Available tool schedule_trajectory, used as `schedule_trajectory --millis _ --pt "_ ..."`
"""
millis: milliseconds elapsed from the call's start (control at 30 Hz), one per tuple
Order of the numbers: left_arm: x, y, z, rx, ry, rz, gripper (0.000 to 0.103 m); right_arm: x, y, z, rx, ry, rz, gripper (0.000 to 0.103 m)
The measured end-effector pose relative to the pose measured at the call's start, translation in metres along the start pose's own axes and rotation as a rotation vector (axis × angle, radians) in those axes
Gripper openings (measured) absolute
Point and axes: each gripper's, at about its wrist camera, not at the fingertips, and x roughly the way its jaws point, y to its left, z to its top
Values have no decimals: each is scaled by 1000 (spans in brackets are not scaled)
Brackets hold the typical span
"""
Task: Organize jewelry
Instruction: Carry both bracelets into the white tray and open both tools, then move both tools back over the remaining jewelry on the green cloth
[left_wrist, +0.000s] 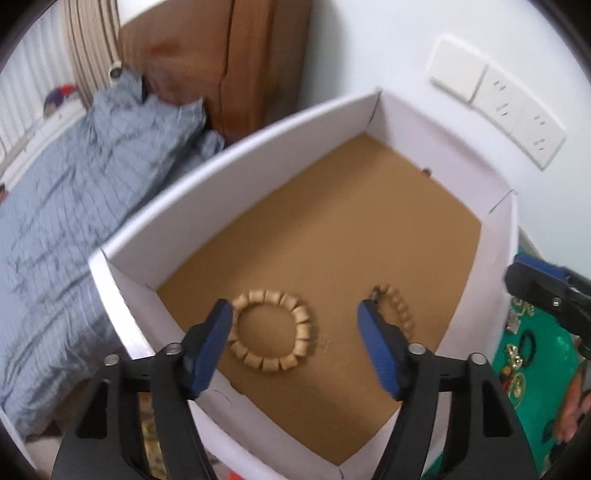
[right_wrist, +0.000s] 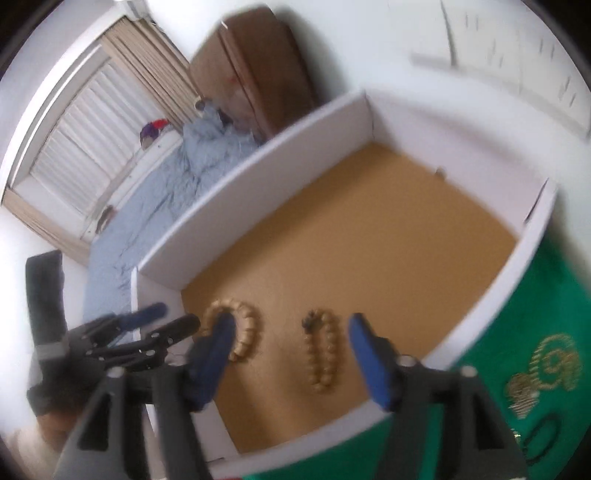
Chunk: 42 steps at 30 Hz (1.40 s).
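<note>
A white box (left_wrist: 221, 177) with a brown floor holds two beaded bracelets. In the left wrist view my left gripper (left_wrist: 294, 308) stands open over the box's near end, above a round bracelet of chunky tan beads (left_wrist: 303, 328) that lies flat between its blue fingers. A bracelet of small round beads (left_wrist: 400, 310) lies just past the right finger. In the right wrist view my right gripper (right_wrist: 291, 321) is open above that small-bead bracelet (right_wrist: 325, 354), with nothing in its jaws. The chunky bracelet (right_wrist: 251, 332) lies by its left finger. My left gripper (right_wrist: 175, 314) shows at the box's left corner.
A green cloth (left_wrist: 517, 354) right of the box carries several small jewelry pieces and a black ring-shaped band (left_wrist: 528, 341); gold pieces (right_wrist: 543, 365) show there too. A bed with grey bedding (left_wrist: 74, 203) lies left of the box. Wall sockets (left_wrist: 517, 110) sit behind it.
</note>
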Motion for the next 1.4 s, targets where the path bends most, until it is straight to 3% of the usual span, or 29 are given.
schedule_trajectory --millis 100,367,567,733,867,1067,1167,1267,1400 --pt "-29 -14 0 24 -67 -15 90 -40 6 -5 -59 -89 -66 83" --pt "-90 -88 -19 200 -221 -160 95 -144 -10 -61 -38 -263 -257 85" --pt "-110 -149 -51 360 -209 -306 95 -200 -38 -130 105 -307 -433 85" --pt "-114 -184 -65 448 -181 -367 95 -236 -64 -178 219 -307 -579 85" --pt "-117 -201 -76 486 -155 -387 96 -248 -73 -204 278 -302 -629 85" --pt "-128 -210 -99 537 -214 -371 100 -272 -77 -240 337 -366 -710 85" --pt "-126 -213 -107 555 -190 -389 100 -274 -75 -251 339 -348 -754 85" --pt "-126 -213 -112 546 -154 -415 100 -273 -75 -261 355 -337 -715 85" --pt "-129 -215 -120 571 -171 -386 100 -266 -76 -261 378 -319 -659 85"
